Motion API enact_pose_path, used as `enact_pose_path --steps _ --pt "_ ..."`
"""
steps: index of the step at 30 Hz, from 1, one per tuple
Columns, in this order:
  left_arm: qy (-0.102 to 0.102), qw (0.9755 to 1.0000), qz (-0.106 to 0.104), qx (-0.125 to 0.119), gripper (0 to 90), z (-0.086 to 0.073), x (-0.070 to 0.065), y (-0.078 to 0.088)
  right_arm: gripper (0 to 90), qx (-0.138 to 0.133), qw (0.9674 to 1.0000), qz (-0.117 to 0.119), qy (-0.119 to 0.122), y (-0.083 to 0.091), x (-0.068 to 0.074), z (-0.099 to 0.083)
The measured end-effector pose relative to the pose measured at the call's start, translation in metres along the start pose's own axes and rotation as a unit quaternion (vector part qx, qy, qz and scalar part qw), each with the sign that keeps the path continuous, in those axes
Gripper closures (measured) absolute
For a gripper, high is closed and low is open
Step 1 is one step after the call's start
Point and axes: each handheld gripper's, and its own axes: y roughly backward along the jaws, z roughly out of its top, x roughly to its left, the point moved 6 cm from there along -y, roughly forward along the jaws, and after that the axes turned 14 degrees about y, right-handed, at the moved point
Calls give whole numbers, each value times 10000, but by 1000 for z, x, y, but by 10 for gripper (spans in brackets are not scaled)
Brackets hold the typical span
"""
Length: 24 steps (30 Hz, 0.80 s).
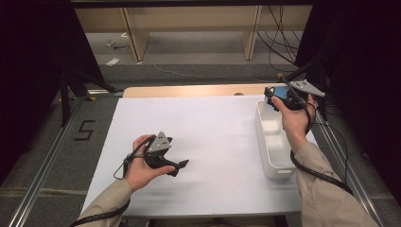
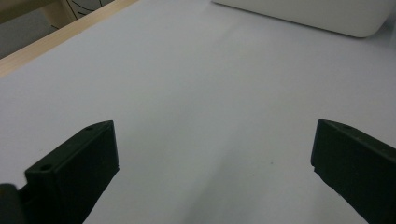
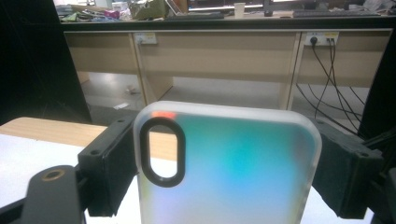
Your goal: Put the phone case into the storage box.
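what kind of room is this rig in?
Most likely a lab or workshop set up for recording. A white-covered table sits inside a metal rail frame, wooden workbenches with wall sockets and loose cables stand behind, and a floor marker "5" lies beside it.

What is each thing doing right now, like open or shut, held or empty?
Phone case: held upright, clamped by its side edges.
Right gripper: shut on the phone case, raised above the bin's far end.
Left gripper: open, nothing between its jaws, over the white table.
White bin: upright on the table, looks empty.
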Motion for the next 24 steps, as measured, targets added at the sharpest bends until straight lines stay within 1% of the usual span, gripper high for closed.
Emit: enact_pose_path --steps 24 --pt "3 10000 -3 -6 3 0 0 0 183 86 10000 -2 31 -9 -1 -4"
